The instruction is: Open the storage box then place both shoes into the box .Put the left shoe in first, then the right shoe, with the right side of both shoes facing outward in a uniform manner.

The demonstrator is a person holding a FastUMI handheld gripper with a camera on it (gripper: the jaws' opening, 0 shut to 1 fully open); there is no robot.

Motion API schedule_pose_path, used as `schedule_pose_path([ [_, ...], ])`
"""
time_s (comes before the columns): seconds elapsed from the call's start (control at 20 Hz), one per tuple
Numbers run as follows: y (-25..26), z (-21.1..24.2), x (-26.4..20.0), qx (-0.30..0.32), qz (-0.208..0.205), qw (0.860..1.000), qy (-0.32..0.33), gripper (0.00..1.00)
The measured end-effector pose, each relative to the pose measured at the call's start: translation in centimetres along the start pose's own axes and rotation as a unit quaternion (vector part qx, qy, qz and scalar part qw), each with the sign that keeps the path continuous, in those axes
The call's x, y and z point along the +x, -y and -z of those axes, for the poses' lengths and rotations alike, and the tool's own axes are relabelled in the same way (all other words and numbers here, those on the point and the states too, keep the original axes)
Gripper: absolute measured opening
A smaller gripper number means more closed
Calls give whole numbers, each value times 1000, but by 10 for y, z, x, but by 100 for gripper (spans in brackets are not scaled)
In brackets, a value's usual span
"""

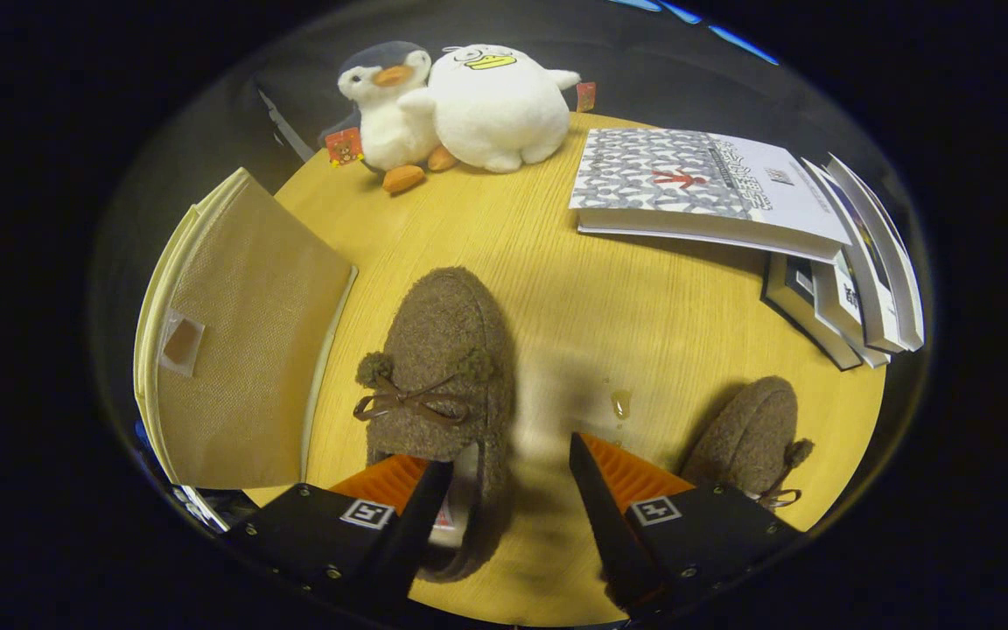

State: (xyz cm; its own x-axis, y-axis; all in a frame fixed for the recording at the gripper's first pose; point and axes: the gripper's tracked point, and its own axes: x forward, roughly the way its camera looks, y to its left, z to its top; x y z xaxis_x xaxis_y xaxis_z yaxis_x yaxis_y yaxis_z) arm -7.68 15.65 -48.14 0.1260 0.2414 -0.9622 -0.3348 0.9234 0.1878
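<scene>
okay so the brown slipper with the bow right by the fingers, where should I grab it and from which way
Probably the collar wall at the heel end of the bow slipper, coming down from above. Its toe points away, its opening lies nearest the open gripper, and one finger already sits over that opening. The thin wall suits a pinch, one finger inside, one outside; the rounded toe looks too wide.

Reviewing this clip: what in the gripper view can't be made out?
- Storage box: lower corner cut off by the view's edge; interior not visible.
- Near shoe: heel hidden behind the open gripper.
- Far shoe: heel hidden behind a finger.
- Stacked books: covers too distorted to read.
</scene>
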Motion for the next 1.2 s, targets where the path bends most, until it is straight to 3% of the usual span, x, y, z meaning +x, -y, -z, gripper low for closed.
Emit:
schedule_pose_path([
  [0.05,-2,1,4,1,-2,1000,-9,73],
  [0.15,-9,2,6,25,-17,999,-17,18],
  [0.2,-11,1,5,17,-26,999,-17,7],
  [0.3,-12,0,-2,-2,-30,1000,-6,7],
  [0.35,-14,-4,-8,-9,-32,999,-1,0],
  [0.75,-30,-32,-91,27,-76,996,24,0],
  [1.2,-106,-86,-190,-17,-142,986,90,0],
])
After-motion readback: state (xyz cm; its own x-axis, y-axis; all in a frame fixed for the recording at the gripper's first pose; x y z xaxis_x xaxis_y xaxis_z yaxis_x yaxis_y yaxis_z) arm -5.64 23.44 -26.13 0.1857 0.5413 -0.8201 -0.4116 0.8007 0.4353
